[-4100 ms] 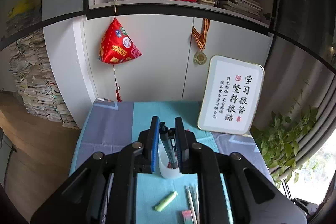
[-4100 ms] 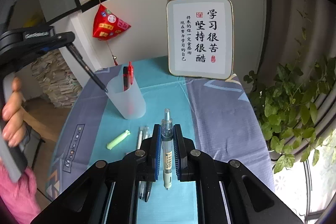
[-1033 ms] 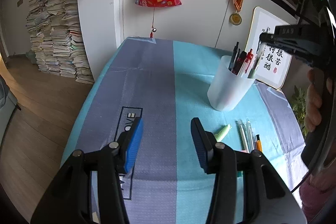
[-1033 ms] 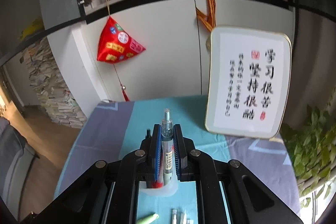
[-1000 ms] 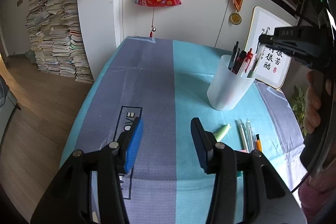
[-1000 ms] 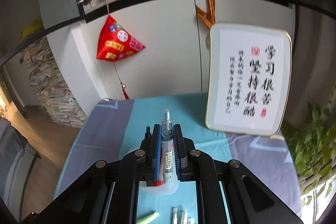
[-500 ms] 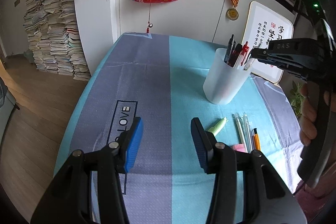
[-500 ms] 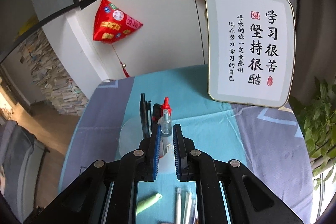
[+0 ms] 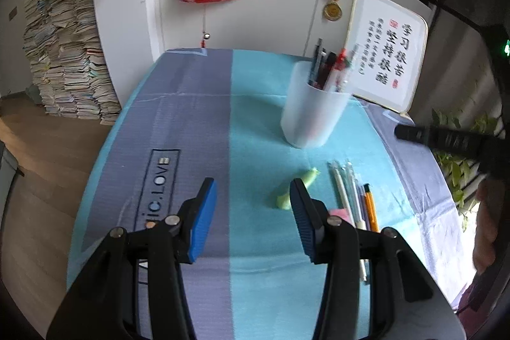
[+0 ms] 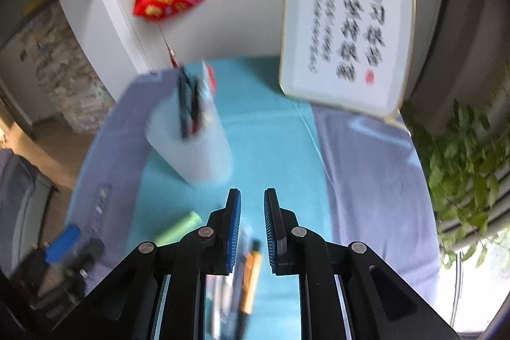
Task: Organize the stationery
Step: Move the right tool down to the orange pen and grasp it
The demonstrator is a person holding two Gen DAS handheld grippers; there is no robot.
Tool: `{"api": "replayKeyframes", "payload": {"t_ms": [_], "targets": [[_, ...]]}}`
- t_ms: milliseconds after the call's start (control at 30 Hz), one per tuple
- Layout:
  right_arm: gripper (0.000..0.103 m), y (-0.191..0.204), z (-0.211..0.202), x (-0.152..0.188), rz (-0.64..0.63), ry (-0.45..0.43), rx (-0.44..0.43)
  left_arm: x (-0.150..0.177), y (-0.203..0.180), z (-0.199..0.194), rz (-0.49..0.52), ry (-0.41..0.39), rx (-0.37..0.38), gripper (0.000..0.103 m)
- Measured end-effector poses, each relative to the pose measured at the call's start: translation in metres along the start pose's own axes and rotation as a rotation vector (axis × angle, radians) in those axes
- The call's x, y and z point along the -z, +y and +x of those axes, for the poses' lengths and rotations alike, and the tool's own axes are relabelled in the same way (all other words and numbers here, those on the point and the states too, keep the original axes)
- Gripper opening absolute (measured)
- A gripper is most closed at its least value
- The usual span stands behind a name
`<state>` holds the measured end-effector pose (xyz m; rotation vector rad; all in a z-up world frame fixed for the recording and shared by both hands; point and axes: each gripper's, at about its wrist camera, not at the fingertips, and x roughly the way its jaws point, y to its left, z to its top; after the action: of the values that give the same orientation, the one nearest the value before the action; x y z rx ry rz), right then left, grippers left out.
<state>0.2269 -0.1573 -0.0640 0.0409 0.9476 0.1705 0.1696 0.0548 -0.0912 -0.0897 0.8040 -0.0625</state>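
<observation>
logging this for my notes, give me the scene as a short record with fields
left gripper: jaws open, empty
right gripper: jaws a narrow gap apart, nothing between them
cup: upright on the tablecloth, several pens standing in it
loose pens: lying side by side on the cloth, nearer than the cup
green highlighter: lying left of the loose pens
pink eraser: by the loose pens, partly hidden behind the left gripper

Tablecloth (image 9: 191,104) printed "IC.LOVE"; framed plaque (image 9: 387,53) bears calligraphy "学习很苦 坚持很酷".
</observation>
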Motion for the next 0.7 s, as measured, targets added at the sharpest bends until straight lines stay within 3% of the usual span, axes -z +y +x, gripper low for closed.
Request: {"api": "replayKeyframes", "payload": {"t_ms": [467,700], "targets": [[0.014,-0.013,0.028,0.068,-0.038,0.180,-0.062,0.025,-0.047,0.012,0.112,0.080,0.049,0.045],[0.014,-0.003,0.033,0.073,-0.067,0.179,-0.054,0.046,-0.064,0.015,0.168,0.141,0.085,0.045]]}}
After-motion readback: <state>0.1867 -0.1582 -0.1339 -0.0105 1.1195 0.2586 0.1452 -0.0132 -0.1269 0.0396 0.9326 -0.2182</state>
